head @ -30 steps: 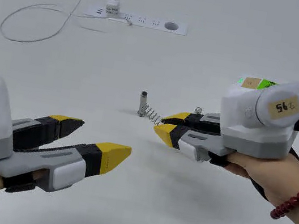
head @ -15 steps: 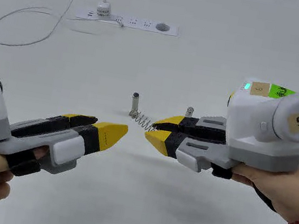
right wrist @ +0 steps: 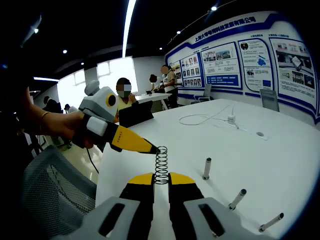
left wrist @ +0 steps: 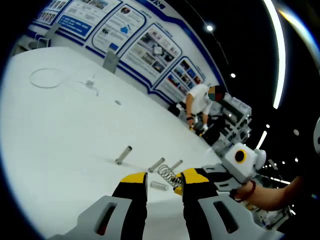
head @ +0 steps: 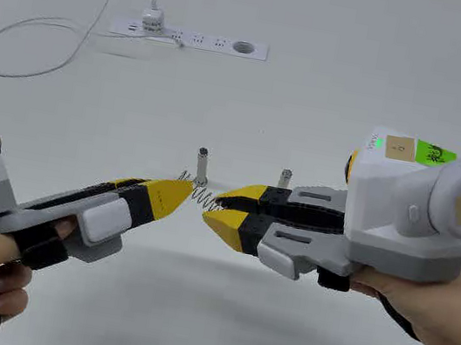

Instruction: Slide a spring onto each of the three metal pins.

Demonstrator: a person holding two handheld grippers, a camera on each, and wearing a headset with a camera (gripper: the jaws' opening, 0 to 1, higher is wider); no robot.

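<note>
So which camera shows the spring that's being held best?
The right gripper view: the spring stands upright in mid-picture, coils clear, its base pinched by the right gripper. The head view shows the spring small and partly hidden at the jaw tips. The left gripper view shows it small and slanted.

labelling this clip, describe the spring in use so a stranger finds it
On the white workbench, find where the two yellow gripper tips meet by the metal pins. The spring there is pinched in the right gripper, off the surface; the other spring lies flat.
</note>
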